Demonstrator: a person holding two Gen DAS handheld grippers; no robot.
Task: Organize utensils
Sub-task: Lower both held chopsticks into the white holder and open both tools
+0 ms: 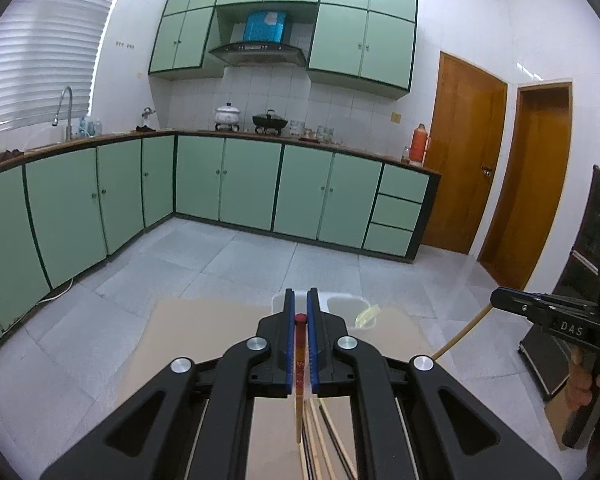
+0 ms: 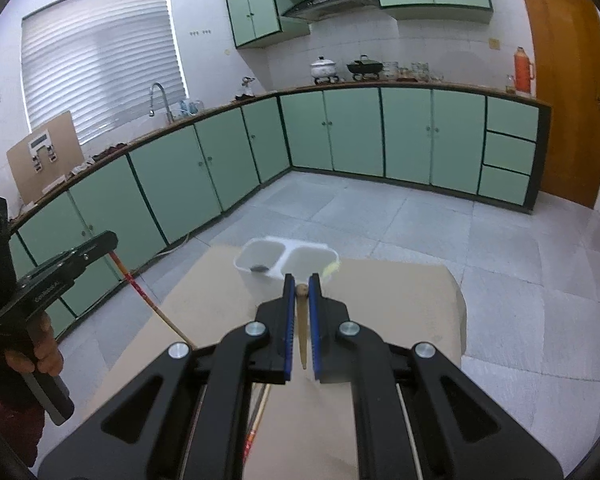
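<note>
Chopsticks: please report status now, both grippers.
Left gripper shut on red chopstick. Right gripper shut on plain chopstick. White holder ahead, path clear.

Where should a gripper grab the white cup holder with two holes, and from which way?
Grip the thin middle wall between the two wells of the white holder, coming straight down from above. It stands upright with open tops, so that divider is probably the narrowest part a gripper can pinch; the outer body looks too wide.
</note>
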